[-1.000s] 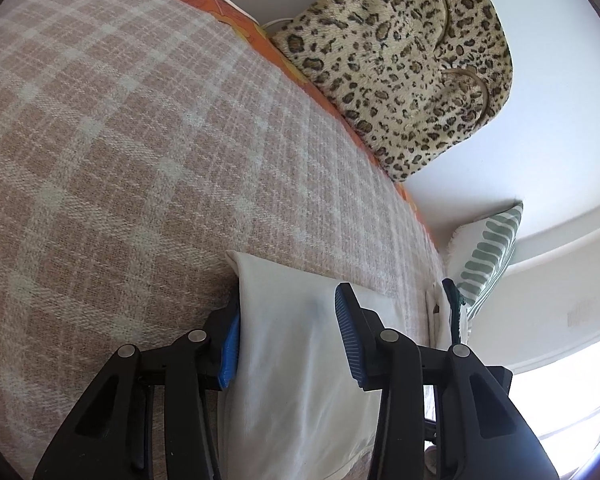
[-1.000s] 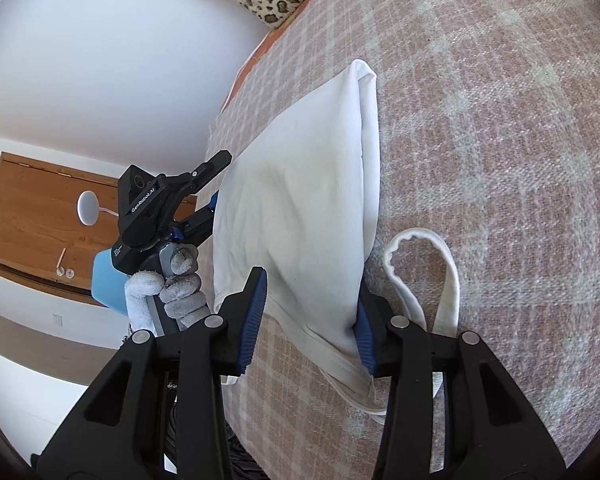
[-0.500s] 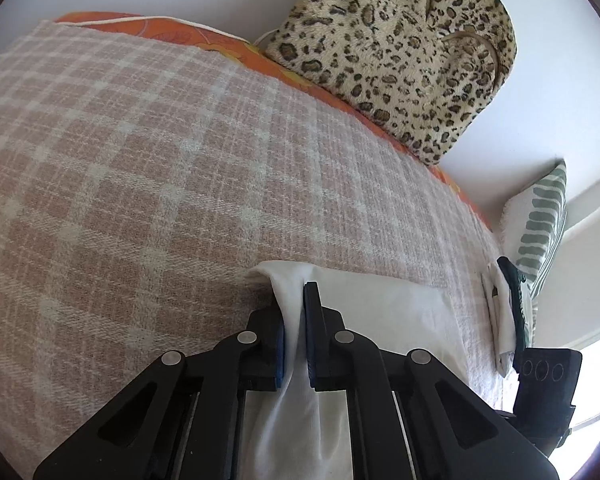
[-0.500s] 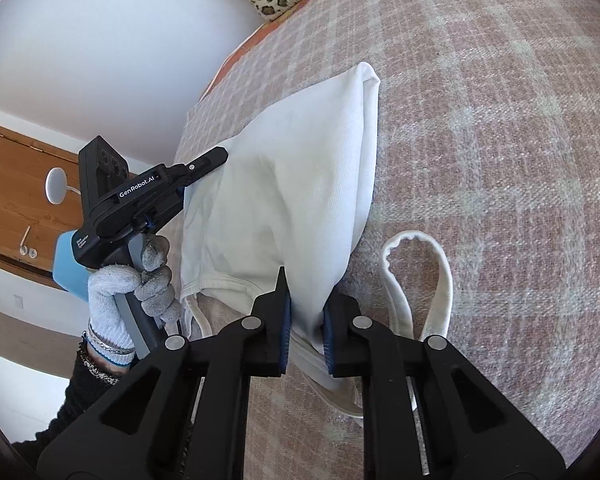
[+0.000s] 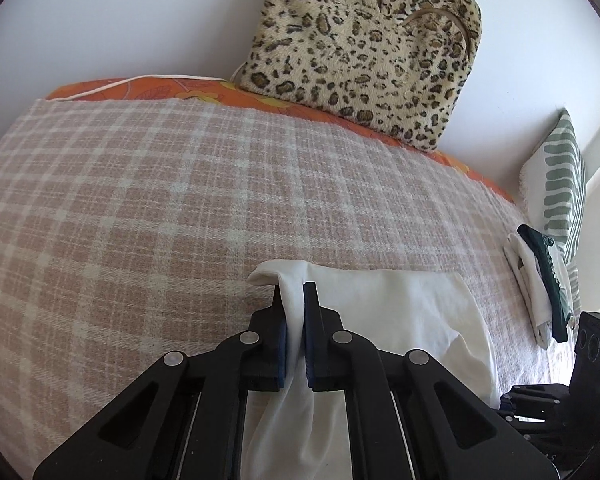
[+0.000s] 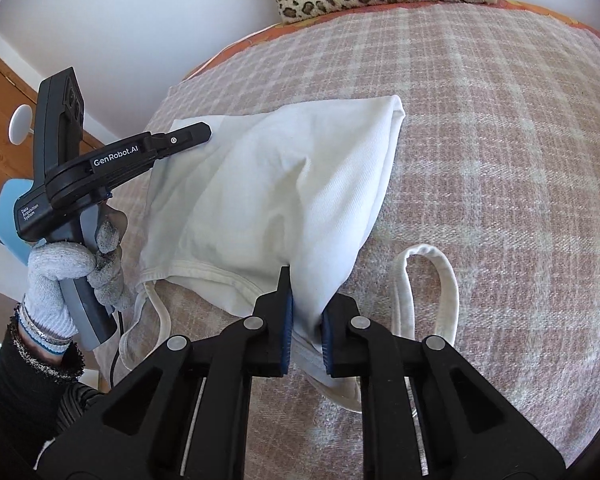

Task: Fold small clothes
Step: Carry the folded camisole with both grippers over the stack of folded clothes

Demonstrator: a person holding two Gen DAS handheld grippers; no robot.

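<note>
The left gripper (image 5: 295, 316) is pinched on a raised fold at one end of the white garment (image 6: 268, 200), which lies on the pink plaid blanket (image 5: 140, 200). The right gripper (image 6: 305, 320) is clamped on the garment's other end, a loose strap (image 6: 424, 292) looping at its 2 o'clock. In the left wrist view, a folded stack (image 5: 536, 280) sits at 3 o'clock near a striped pillow (image 5: 560, 184); a leopard-print bag (image 5: 372, 48) stands at 12 o'clock.

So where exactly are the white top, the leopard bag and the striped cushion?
white top (image 6: 260, 184), right wrist view, middle of the cloth.
leopard bag (image 5: 364, 52), left wrist view, its furry front.
striped cushion (image 5: 560, 184), left wrist view, its striped face.
</note>
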